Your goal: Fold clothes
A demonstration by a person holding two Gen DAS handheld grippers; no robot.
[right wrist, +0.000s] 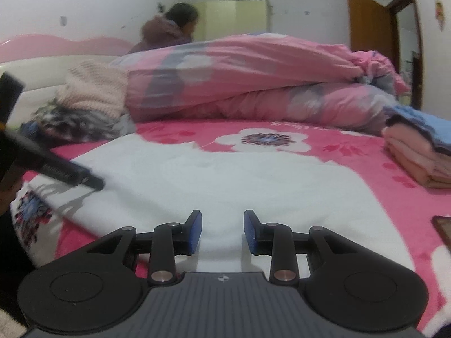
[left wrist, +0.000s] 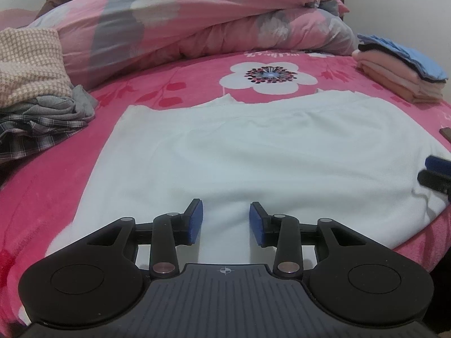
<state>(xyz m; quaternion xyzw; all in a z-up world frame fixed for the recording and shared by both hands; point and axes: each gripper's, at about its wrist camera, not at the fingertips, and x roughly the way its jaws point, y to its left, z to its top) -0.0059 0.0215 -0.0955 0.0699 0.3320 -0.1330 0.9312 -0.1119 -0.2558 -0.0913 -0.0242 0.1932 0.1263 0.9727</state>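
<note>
**White garment spread flat, both grippers over its near edge**

A white garment (left wrist: 253,152) lies spread flat on the bed (left wrist: 197,79), on a pink flowered blanket, reaching right to the bed's near edge. The left gripper (left wrist: 225,222) hangs low over the garment's near hem, its blue pads (left wrist: 197,225) set apart with white cloth showing between them; nothing is pinched. The right gripper (right wrist: 222,232) sits the same way over the near hem further toward the right edge, its jaws likewise parted and empty.

Along the far side of the bed a pink and grey quilt (left wrist: 197,22) is heaped up. At the left edge sits a loose pile of clothes (left wrist: 36,104), a beige checked piece on top of grey and plaid ones. Near the right edge is a neat folded stack (left wrist: 400,67), peach pieces under a blue one. A person (right wrist: 169,31) in a dark jacket is bent over behind the quilt, blurred. A brown door (right wrist: 369,28) stands open at the room's right.
</note>
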